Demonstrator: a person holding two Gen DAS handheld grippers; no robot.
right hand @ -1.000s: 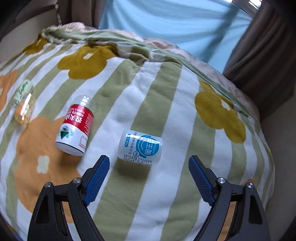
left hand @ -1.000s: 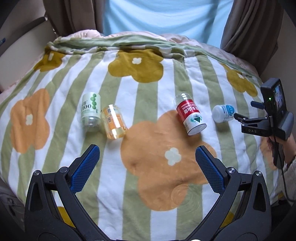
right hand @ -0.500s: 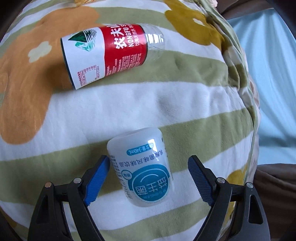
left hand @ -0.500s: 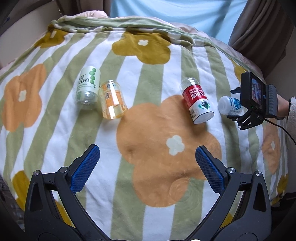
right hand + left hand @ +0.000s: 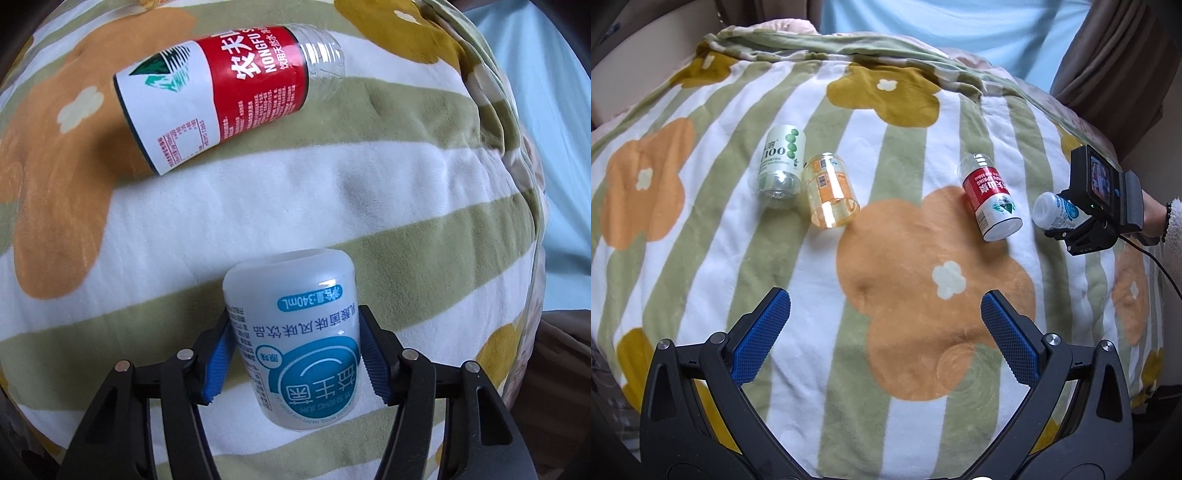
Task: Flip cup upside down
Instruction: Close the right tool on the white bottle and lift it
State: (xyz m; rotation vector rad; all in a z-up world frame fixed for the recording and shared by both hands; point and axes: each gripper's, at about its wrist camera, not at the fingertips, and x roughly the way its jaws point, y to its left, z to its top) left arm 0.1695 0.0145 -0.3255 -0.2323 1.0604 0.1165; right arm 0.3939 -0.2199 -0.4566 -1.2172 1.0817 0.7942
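Note:
A white cup with a blue label [image 5: 291, 291] lies on its side on the flowered blanket [image 5: 258, 206], closed end pointing away from the right wrist camera. My right gripper [image 5: 295, 328] is shut on it, one blue pad on each side of the label. From the left wrist view the same cup [image 5: 1052, 210] sits at the far right, with the right gripper [image 5: 1071, 230] gripping it. My left gripper [image 5: 886, 317] hangs open over the blanket, nothing between its fingers.
A red-labelled cup [image 5: 991, 197] lies on its side just left of the held one. An orange cup [image 5: 831, 195] and a green-and-white cup [image 5: 781, 166] lie side by side further left. A person's hand [image 5: 1152, 221] holds the right tool. Brown curtains [image 5: 1126, 55] hang behind.
The right gripper's fingers have shut around the white-and-blue cup, which stood between open fingers before. The left gripper stays open and has shifted only slightly.

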